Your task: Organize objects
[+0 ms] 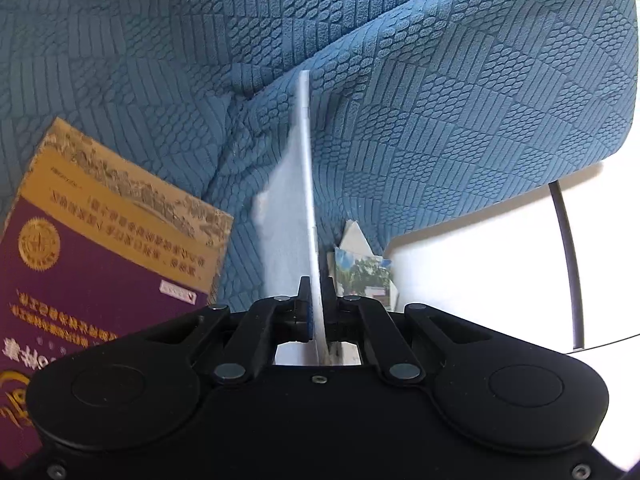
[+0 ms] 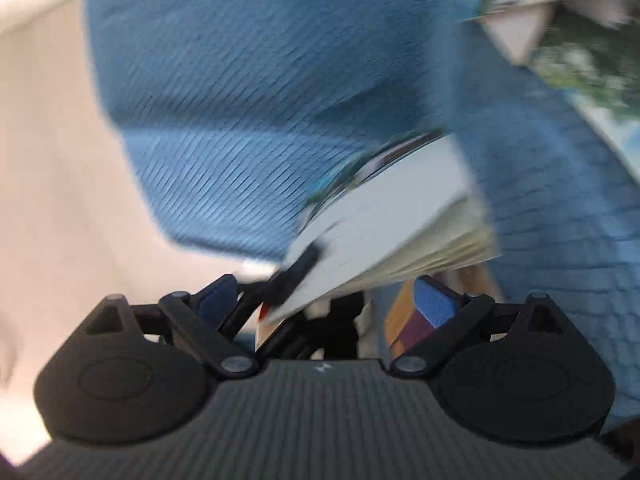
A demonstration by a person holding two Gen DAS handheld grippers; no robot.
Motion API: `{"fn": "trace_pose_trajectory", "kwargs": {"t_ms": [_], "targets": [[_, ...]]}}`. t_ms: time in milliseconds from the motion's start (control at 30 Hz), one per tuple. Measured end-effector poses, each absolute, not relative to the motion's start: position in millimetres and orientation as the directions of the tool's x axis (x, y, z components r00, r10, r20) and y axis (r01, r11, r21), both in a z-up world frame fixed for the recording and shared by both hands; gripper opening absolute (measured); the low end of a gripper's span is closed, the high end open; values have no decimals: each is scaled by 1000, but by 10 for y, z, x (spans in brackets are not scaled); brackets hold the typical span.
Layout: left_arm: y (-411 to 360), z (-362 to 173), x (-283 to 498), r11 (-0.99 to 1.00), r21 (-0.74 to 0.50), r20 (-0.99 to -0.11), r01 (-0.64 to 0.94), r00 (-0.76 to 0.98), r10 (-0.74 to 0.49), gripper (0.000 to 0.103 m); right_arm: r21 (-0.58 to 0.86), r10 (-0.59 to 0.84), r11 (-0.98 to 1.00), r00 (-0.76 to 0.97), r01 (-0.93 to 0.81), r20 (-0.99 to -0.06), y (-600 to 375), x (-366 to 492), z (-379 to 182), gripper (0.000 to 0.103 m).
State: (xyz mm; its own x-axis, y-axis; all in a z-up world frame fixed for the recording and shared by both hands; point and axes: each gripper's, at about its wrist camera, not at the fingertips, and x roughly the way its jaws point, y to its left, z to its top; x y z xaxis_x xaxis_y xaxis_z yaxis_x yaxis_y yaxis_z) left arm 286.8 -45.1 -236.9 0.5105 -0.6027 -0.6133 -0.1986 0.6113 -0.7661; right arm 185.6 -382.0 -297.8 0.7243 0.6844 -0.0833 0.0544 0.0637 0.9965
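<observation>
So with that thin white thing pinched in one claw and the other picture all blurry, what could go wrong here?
The left gripper is shut on just the near edge of a white booklet held edge-on, so it might sag or slip out. The right gripper is open, its view is smeared, and a book with fanned pages lies close ahead, so it might knock it. A purple and gold booklet on the blue sofa could get bumped.

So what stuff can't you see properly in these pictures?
- Left wrist view: purple and gold booklet, partly behind the left gripper.
- Left wrist view: white sheet, seen edge-on only.
- Right wrist view: book, motion-blurred, cover unreadable.
- Right wrist view: torn picture, blurred, cut by the edge.
</observation>
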Motion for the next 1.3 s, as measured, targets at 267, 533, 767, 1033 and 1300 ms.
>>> {"fn": "trace_pose_trajectory", "kwargs": {"t_ms": [267, 533, 767, 1033, 1300], "targets": [[-421, -2280, 2758, 634, -753, -618, -175, 518, -592, 3, 991, 608, 54, 783, 123, -130, -3908, 1897, -3107, 86], [-273, -2256, 2578, 649, -740, -634, -177, 505, -585, 3, 926, 539, 293, 758, 239, -367, -3919, 1859, -3048, 16], [-55, -2079, 2408, 653, -740, -629, -161, 510, -587, 3, 874, 509, 454, 753, 175, -416, -3736, 1787, -2674, 9], [242, -1677, 2256, 664, -741, -602, -99, 539, -590, 3, 808, 493, 587, 771, 49, -404, -3487, 1667, -1949, 7], [587, -1508, 2045, 647, -759, -573, -74, 548, -609, 4, 737, 488, 672, 789, -67, -373, -3218, 1534, -1305, 6]]}}
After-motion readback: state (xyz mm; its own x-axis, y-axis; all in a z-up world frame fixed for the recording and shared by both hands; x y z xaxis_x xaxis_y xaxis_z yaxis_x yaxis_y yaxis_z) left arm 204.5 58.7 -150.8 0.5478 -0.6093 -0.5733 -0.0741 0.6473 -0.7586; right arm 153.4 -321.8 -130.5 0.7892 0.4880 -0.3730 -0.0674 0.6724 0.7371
